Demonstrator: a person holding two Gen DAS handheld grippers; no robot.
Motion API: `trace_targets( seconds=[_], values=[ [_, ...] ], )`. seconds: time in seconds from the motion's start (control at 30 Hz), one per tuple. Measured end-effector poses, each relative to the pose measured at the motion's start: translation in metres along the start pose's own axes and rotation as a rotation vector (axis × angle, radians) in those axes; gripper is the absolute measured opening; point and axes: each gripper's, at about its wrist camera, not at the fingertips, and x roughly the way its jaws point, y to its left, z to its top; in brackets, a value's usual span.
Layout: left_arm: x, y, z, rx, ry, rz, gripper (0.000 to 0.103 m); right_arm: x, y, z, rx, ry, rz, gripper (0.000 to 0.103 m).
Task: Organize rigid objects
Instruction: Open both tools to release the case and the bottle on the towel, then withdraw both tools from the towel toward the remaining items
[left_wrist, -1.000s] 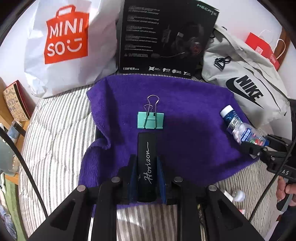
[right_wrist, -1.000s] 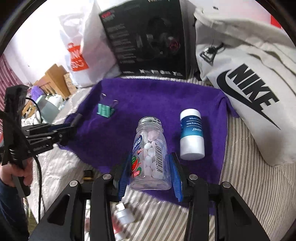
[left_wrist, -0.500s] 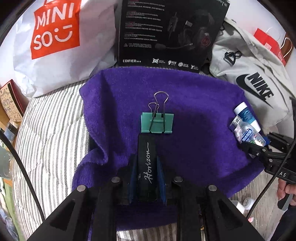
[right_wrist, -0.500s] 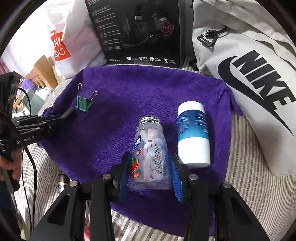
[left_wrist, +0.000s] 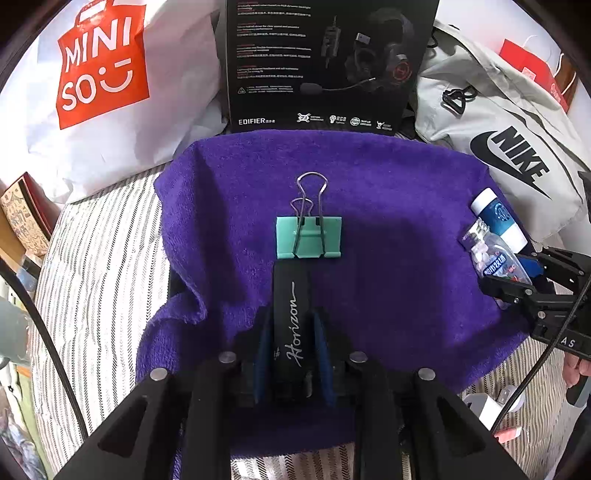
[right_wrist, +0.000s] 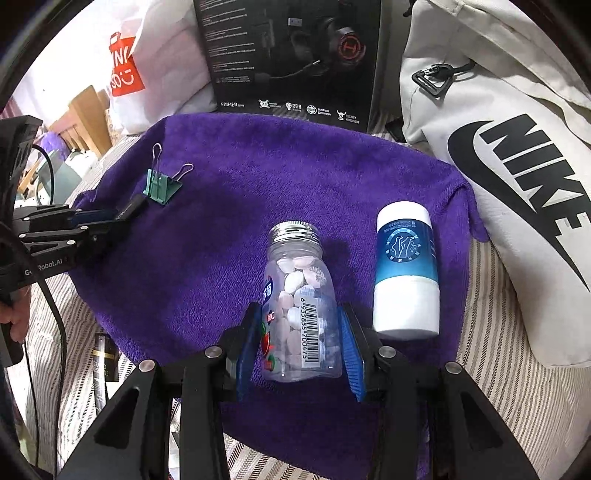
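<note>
The black bar marked Horizon (left_wrist: 291, 317) lies on the purple towel (left_wrist: 388, 192), its far end touching the green binder clip (left_wrist: 308, 238); the left gripper (left_wrist: 293, 354) has just been easing its jaws apart, the bar between them with thin gaps showing. The right gripper (right_wrist: 299, 347) pinches the clear tablet bottle (right_wrist: 299, 295), lying on the towel just beside the blue-and-white bottle (right_wrist: 404, 273). Bags and a headset box (left_wrist: 325, 62) stand behind, on the striped bed (left_wrist: 96, 266)

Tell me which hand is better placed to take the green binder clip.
Left: its tongs, just opening with the black case between them, sit behind the clip; right tongs grip the pill bottle.
</note>
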Motion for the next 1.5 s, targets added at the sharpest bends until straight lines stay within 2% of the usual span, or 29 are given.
trace_targets(
  seconds=[0.07, 0.1, 0.23, 0.43, 0.53, 0.73, 0.83, 1.0, 1.27, 1.5],
  values=[
    [-0.001, 0.0, -0.001, -0.013, -0.001, -0.015, 0.032, -0.001, -0.001, 0.0, 0.011, 0.0, 0.008, 0.043],
    [-0.001, -0.001, -0.002, -0.014, -0.001, -0.021, 0.036, -0.001, -0.003, -0.001, 0.024, -0.002, 0.032, 0.047],
    [-0.003, -0.005, -0.004, -0.015, 0.004, -0.012, 0.041, -0.004, -0.009, -0.003, 0.057, 0.014, 0.076, 0.051],
    [-0.019, -0.014, -0.006, -0.029, -0.016, 0.014, 0.045, -0.02, -0.013, -0.011, 0.09, 0.021, 0.073, 0.054],
    [-0.034, -0.024, -0.01, -0.005, -0.041, 0.034, 0.054, -0.034, -0.013, -0.017, 0.098, 0.004, 0.065, 0.058],
    [-0.061, -0.039, -0.024, 0.019, -0.071, 0.045, 0.055, -0.064, -0.009, -0.034, 0.111, -0.028, 0.05, 0.065],
    [-0.072, -0.042, -0.038, 0.011, -0.073, 0.028, 0.055, -0.079, -0.004, -0.045, 0.128, -0.041, 0.049, 0.069],
    [-0.083, -0.046, -0.061, 0.0, -0.063, 0.026, 0.055, -0.097, 0.003, -0.067, 0.17, -0.043, 0.045, 0.07],
    [-0.066, -0.058, -0.091, -0.034, 0.0, 0.007, 0.056, -0.109, 0.011, -0.1, 0.23, -0.022, 0.051, 0.071],
    [-0.05, -0.069, -0.097, -0.034, 0.034, 0.007, 0.056, -0.119, 0.018, -0.123, 0.241, -0.013, 0.059, 0.071]
  ],
)
